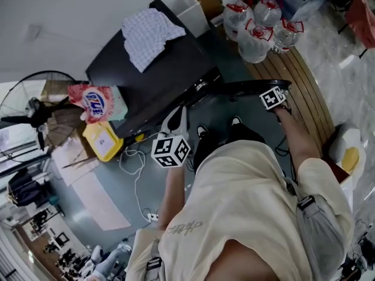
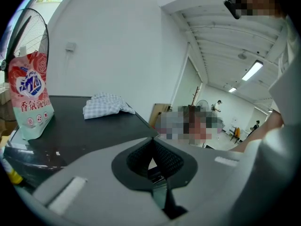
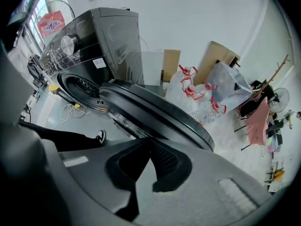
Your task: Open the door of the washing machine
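Note:
The dark washing machine point(image 1: 158, 69) stands ahead of me with its round door point(image 1: 246, 88) swung out to the right. In the right gripper view the door point(image 3: 155, 112) runs edge-on just past the jaws, and the drum opening point(image 3: 82, 86) shows behind it. My right gripper point(image 1: 275, 97) sits at the door's outer edge; its jaws point(image 3: 150, 141) are shut, tips at the rim, nothing seen between the pads. My left gripper point(image 1: 176, 117) hangs in front of the machine, shut and empty point(image 2: 153, 142), pointing over the machine's top.
A checked cloth point(image 1: 149, 35) and a detergent bag point(image 1: 96, 103) lie on the machine's top. Large water bottles point(image 1: 258, 25) stand right of the machine. A yellow container point(image 1: 102, 140), a fan point(image 1: 35, 95) and a white cable point(image 1: 137, 174) are at the left.

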`<state>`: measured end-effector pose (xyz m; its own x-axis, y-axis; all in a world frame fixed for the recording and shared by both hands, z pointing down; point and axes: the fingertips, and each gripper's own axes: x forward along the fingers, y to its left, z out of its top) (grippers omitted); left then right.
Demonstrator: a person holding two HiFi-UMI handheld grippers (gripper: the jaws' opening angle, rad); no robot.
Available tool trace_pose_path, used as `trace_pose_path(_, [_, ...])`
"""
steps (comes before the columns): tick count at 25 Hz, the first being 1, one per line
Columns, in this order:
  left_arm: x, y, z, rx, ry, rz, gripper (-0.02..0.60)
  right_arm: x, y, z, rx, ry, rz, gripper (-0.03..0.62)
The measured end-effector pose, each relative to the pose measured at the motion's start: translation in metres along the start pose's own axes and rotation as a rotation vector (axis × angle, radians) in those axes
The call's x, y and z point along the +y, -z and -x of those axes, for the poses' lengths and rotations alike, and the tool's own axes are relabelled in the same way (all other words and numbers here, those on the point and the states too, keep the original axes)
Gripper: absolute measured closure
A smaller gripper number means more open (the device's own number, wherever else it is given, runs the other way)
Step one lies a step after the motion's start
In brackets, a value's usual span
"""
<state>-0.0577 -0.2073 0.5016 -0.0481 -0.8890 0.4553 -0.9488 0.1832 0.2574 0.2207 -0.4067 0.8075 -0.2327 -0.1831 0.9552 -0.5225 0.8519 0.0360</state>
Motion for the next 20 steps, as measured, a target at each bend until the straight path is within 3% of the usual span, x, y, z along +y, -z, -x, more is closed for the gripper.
trace_pose_path(4, [-0.001,0.002,0.002,0.0,-0.012,0.006,0.563,-0.006,-0.017,0.003,-0.028,0.006,0.045,0.591])
trace_pose_path(7, [-0.003,0.005,0.005,0.0,-0.023,0.012,0.563,-0.01,-0.006,0.006,0.042,0.012,0.058,0.591])
trace_pose_path(17, [-0.007,0.014,0.018,0.006,-0.069,0.034,0.563,-0.005,0.002,0.003,0.026,-0.015,0.086,0.591])
trace_pose_path(20, [-0.005,0.016,0.023,0.007,-0.08,0.038,0.563,-0.012,0.019,0.009,0.102,0.03,0.063,0.591])
